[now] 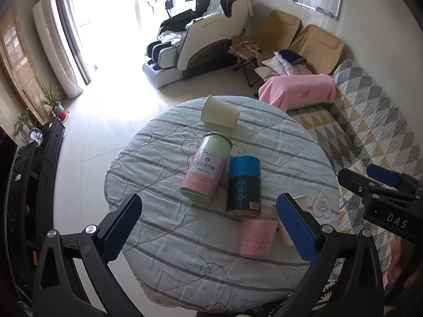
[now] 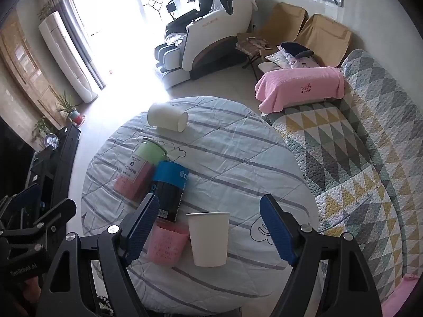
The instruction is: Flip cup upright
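The right gripper [image 2: 208, 227], jaws wide, hovers over an upright white paper cup [image 2: 208, 239]; next, the tipped cream cup [image 2: 168, 117] needs grasping.

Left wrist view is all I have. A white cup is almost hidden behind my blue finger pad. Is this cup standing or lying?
Observer: The right wrist view shows the white paper cup standing upright, mouth up.
Operator: Does the right gripper hold it?
Observer: No. The right gripper is open, and the cup sits between its fingers with a gap on each side.
Operator: And the pink cup beside it?
Observer: The pink cup also stands mouth up, close to the white one. Whether they touch, I cannot tell.
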